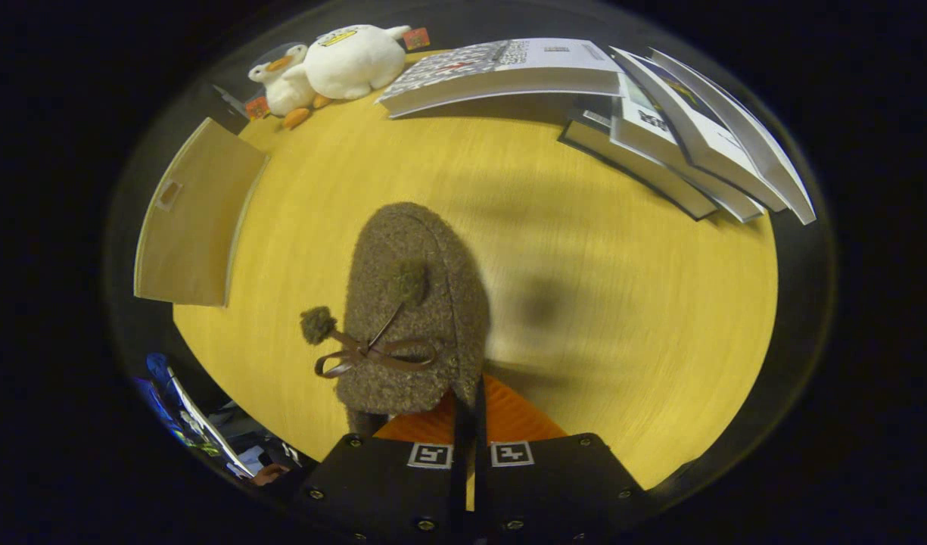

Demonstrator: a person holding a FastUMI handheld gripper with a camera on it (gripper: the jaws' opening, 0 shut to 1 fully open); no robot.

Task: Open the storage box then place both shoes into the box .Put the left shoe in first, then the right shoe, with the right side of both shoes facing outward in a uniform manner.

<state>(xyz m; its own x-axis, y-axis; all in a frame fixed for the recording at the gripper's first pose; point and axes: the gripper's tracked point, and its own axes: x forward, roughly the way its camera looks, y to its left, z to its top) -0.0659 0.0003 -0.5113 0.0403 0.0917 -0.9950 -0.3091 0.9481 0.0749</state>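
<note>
Above the yellow table (622, 318), the gripper (469, 424) pinches a fuzzy shoe (410, 303) by its rim; it looks soft, light and floppy.

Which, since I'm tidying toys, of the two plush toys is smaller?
The duck with the orange beak, beside the bigger white plush. The hand-held gripper is shut on the fuzzy brown shoe.
</note>
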